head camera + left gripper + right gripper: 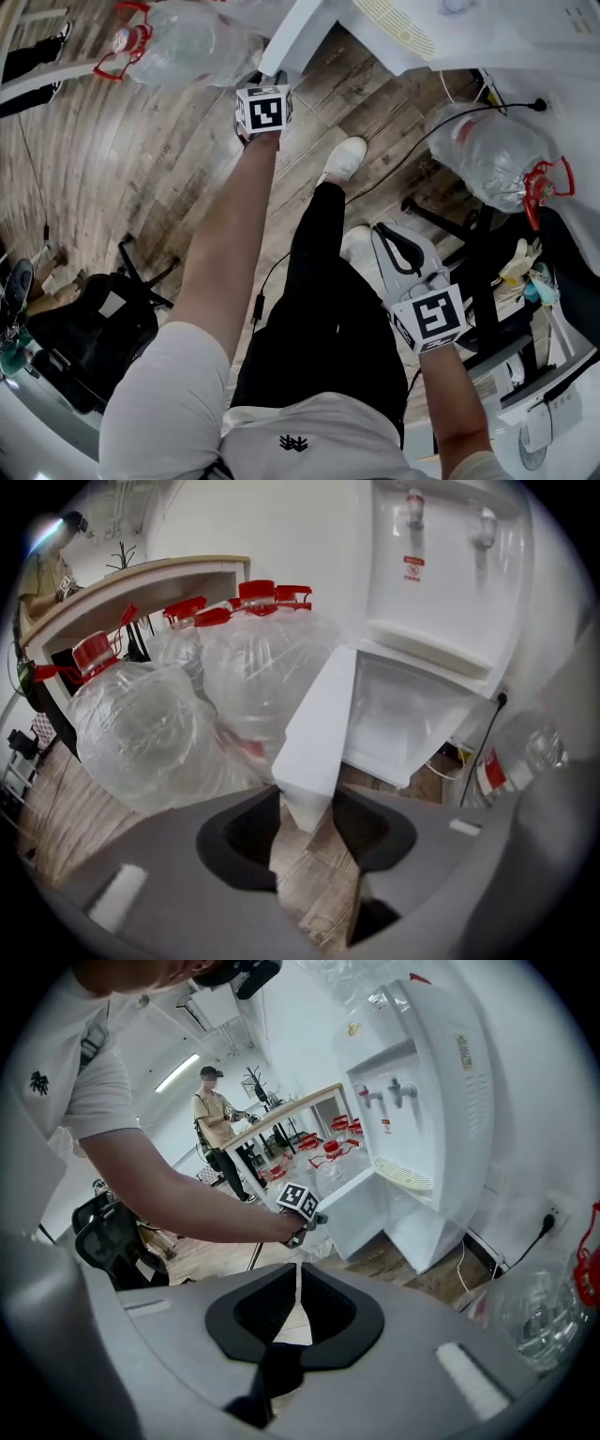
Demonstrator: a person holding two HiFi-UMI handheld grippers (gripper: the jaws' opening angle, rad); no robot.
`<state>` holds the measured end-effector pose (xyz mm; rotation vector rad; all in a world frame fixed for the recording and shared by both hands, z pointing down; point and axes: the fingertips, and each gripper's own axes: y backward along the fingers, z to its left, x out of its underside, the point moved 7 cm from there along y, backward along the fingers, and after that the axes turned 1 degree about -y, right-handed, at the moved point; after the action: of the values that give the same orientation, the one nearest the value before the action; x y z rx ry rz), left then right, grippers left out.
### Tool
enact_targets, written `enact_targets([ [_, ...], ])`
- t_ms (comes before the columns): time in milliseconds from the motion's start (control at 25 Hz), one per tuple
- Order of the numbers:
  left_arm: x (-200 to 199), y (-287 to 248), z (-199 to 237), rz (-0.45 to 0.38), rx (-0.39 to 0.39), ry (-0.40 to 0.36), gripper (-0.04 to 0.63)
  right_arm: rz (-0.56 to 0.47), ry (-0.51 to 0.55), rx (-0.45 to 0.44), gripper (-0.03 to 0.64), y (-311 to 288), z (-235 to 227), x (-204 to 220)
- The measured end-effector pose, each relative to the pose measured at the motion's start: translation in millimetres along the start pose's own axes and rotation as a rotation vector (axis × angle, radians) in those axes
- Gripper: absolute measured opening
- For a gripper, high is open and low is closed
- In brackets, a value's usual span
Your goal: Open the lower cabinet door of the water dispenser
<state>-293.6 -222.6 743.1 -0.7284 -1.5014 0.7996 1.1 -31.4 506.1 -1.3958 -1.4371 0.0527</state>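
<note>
Gaping cabinet [412, 714], door [314, 733] beside water jugs [253, 667]

**A:** so what's the person actually wearing?

**B:** white short-sleeve tee [187, 394] with a tiny black logo [293, 442], black trousers [323, 300], white shoes [345, 157].

**A:** and the tools?

**B:** left gripper [305, 822] and right gripper [294, 1293] are grey shells, black inside. Each has a white cube [262, 110] with black square markers.

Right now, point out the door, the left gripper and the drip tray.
Door [319, 726]: left gripper view, white panel.
Left gripper [306, 803]: left gripper view, between its fingertips.
Drip tray [403, 1174]: right gripper view, grille top.
</note>
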Motion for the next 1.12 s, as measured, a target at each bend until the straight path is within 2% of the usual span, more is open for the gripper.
enact_targets([
  [480, -16.4, -8.8, 45.0, 0.011, -0.056, -0.011, 0.216, 0.008, 0.024, -0.009, 0.015, -18.1, -8.6, -14.9],
  [880, -18.1, -9.5, 45.5, 0.006, -0.015, -0.011, 0.218, -0.003, 0.045, -0.005, 0.015, -21.5, -10.9, -25.3],
  [1120, -21.4, 18.9, 48.1, -0.003, -0.024, -0.001, 0.218, -0.025, 0.071, 0.007, 0.015, -8.0, -1.2, -34.4],
])
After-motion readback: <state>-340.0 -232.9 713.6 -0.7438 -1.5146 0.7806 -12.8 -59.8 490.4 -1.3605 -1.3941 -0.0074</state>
